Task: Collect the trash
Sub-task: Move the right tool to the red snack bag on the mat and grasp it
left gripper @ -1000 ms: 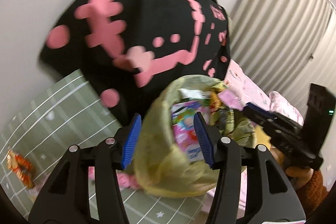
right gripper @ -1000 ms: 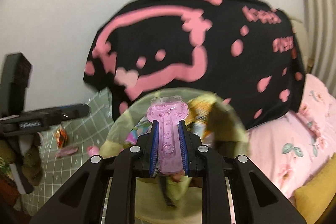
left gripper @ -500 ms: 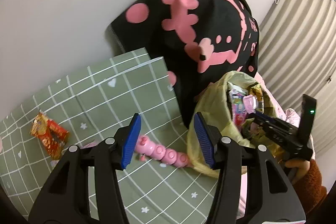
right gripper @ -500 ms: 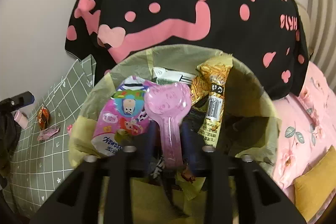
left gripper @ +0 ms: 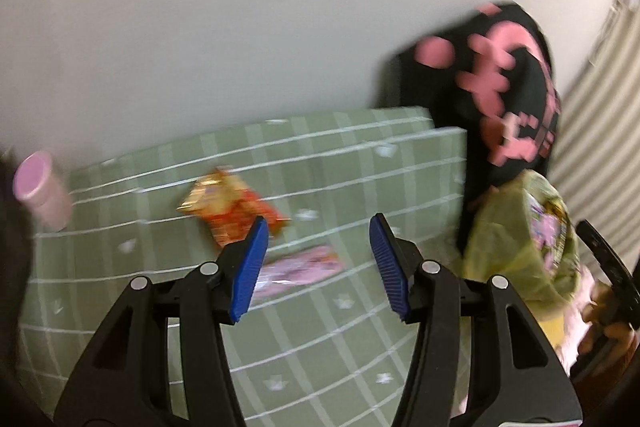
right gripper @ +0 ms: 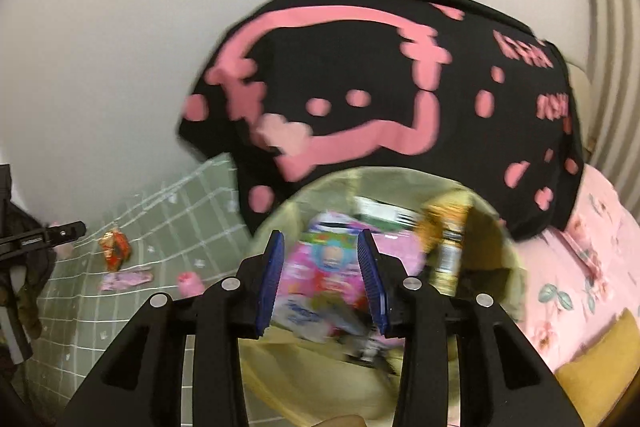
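My left gripper (left gripper: 318, 267) is open and empty above the green checked mat (left gripper: 160, 327). A pink wrapper (left gripper: 296, 271) lies just ahead between its fingers, and an orange snack wrapper (left gripper: 232, 211) lies beyond it. The yellow-green trash bag (left gripper: 520, 239) stands at the right. My right gripper (right gripper: 322, 279) is open and empty over the bag's mouth (right gripper: 384, 183), which holds several wrappers, among them a pink packet (right gripper: 320, 267) and a yellow packet (right gripper: 444, 239). The orange wrapper (right gripper: 115, 247) and pink wrapper (right gripper: 126, 279) show at the left in the right wrist view.
A black cushion with a pink pattern (right gripper: 380, 79) leans on the white wall behind the bag. A pink cylinder (left gripper: 40, 191) lies at the mat's left. A small pink item (right gripper: 189, 283) lies beside the bag. Pink floral bedding (right gripper: 580, 267) is at the right.
My right gripper opened and let the pink plastic piece go into the bag. My left gripper swung left from the bag to above the wrappers on the mat.
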Tool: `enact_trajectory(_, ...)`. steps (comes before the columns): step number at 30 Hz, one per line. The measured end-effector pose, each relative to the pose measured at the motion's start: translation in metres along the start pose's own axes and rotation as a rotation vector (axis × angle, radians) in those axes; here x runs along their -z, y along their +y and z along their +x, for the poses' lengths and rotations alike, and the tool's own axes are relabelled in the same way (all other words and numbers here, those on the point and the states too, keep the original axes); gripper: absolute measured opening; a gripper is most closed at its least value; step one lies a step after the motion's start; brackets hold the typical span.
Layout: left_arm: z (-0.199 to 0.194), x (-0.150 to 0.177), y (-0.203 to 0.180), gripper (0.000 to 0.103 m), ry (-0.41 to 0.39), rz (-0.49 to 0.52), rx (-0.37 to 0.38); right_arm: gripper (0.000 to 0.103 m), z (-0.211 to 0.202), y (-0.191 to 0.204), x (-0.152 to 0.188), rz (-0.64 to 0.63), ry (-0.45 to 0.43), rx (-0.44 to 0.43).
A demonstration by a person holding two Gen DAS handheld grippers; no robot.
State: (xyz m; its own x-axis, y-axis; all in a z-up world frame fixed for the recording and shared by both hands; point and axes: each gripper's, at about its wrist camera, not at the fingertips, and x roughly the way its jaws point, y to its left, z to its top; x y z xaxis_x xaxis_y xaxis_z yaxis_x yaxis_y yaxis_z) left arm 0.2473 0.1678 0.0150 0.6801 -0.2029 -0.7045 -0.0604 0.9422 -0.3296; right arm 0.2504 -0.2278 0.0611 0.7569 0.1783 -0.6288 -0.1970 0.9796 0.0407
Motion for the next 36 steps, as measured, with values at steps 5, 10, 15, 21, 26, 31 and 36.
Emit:
enact_trajectory(5,-0.010,0.010,0.043,0.050,-0.017,-0.064,-0.067,0.036,0.021,0.037,0.007,-0.038,0.038,-0.089)
enact_trajectory(10,-0.021,0.019,0.068,0.050,-0.023,-0.116,-0.100,0.036,0.047,0.083,0.023,-0.091,0.113,-0.211)
enact_trajectory(15,-0.035,0.030,0.080,0.050,-0.023,-0.108,-0.134,0.036,0.076,0.132,0.039,-0.177,0.190,-0.332)
enact_trajectory(21,-0.044,0.038,0.091,0.050,-0.016,-0.106,-0.154,0.036,0.111,0.184,0.050,-0.273,0.245,-0.425)
enact_trajectory(26,-0.047,0.043,0.100,0.050,-0.003,-0.092,-0.182,0.036,0.137,0.221,0.053,-0.348,0.259,-0.485)
enact_trajectory(31,-0.048,0.047,0.110,0.050,0.006,-0.093,-0.198,0.036,0.162,0.266,0.044,-0.435,0.220,-0.524)
enact_trajectory(36,-0.047,0.047,0.115,0.050,0.006,-0.083,-0.207,0.037,0.196,0.290,0.038,-0.453,0.258,-0.529)
